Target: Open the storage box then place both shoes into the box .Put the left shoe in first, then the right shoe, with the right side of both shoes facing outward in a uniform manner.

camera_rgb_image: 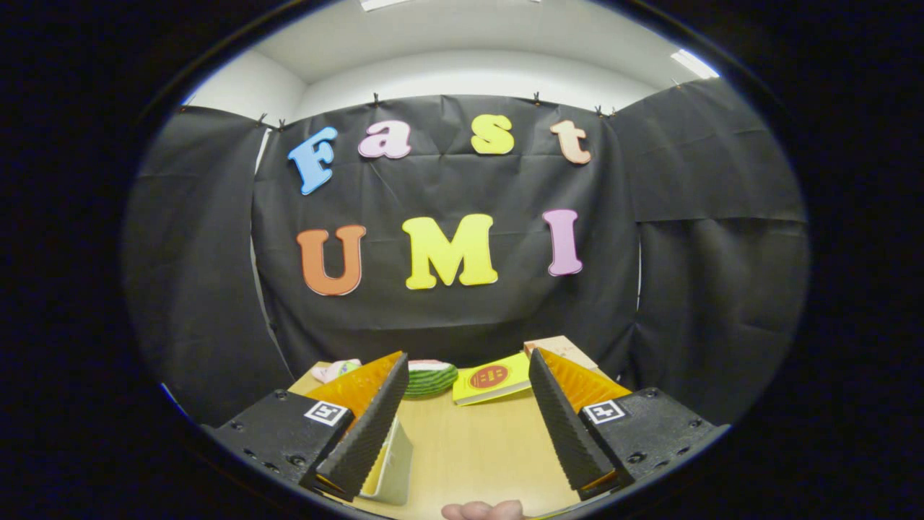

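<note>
Nearest of all, a bit of a person's hand (482, 510), a few fingertips, shows low between the two fingers, resting at the close edge of the worktop (469, 448), a smooth, pale wood-grain surface. The gripper (469, 375) hangs just above that surface with its fingers spread wide, a broad stretch of bare wood between them, and nothing is clamped. Each finger is a long wedge with a ribbed, saw-tooth inner face, and each sits on a blocky mount carrying a small square marker. Tucked against the inner side of the left finger, down near its base, stands a thin flat thing (390, 462) with a pale cover and a yellowish edge, like a card or slim booklet standing on edge and leaning; whether it actually touches the finger cannot be told. Just beyond the fingertips, between them, lies a green, ribbed, rounded object (431, 379) with a low domed shape, and to its right a flat yellow packet or book (492, 379) with a round red emblem on its face, lying slightly askew. Beyond the left fingertip, a soft pinkish item (336, 370) peeks out, which may be one of the shoes, though too little shows to be sure. Beyond the right fingertip sits the corner of a tan cardboard-like box (563, 348), matte and flat-sided, possibly the storage box. Behind everything hangs black cloth (447, 318), creased and clipped along its top edge.
</note>
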The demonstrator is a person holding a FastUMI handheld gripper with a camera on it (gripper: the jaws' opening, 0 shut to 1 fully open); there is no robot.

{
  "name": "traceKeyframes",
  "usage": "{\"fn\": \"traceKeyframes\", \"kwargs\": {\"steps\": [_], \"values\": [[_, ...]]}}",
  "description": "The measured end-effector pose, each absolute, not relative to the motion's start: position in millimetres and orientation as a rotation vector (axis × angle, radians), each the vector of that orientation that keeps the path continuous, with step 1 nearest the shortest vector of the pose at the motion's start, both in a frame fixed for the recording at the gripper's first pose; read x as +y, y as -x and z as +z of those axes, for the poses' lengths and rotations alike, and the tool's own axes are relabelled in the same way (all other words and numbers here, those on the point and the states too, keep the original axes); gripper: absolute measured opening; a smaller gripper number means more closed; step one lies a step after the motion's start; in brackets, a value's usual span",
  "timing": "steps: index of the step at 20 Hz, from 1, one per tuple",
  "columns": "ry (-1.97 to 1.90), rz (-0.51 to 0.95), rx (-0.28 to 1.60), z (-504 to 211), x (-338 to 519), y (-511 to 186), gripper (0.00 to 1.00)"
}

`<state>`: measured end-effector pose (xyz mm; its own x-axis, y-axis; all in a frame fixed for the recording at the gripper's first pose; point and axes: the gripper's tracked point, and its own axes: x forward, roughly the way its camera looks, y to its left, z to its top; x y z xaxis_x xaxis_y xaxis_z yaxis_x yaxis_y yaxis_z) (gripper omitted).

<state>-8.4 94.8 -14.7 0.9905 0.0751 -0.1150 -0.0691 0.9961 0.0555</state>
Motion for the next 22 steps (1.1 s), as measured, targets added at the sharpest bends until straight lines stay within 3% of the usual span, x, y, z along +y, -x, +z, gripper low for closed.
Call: {"fn": "traceKeyframes", "kwargs": {"steps": [22], "values": [[-0.055,0.098,0.124,-22.5,101.3,-6.8,1.00]]}}
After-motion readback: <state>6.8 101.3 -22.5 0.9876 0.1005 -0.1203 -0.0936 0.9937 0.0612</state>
